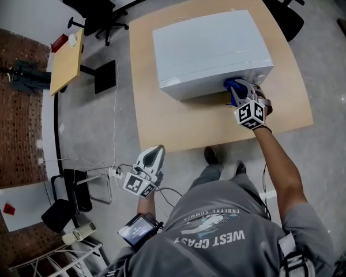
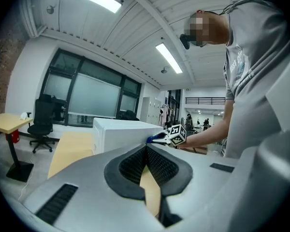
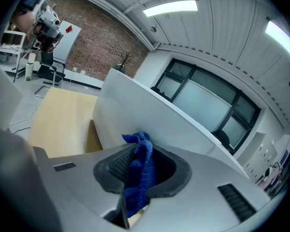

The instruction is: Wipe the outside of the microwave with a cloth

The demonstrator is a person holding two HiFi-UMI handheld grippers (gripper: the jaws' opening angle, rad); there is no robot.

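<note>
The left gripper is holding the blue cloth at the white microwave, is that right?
No, the right gripper holds the blue cloth at the white microwave; the right gripper view shows it clamped in those jaws. The left gripper is shut and empty.

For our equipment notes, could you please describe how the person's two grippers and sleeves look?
Both the left gripper and right gripper have light-grey shells, black ribbed pads inside the tongs, and a white cube with black square markers. The person wears a short-sleeved grey T-shirt.

Brick wall (image 3: 89, 45), grey floor (image 1: 104, 128), black office chair (image 1: 97, 13).
</note>
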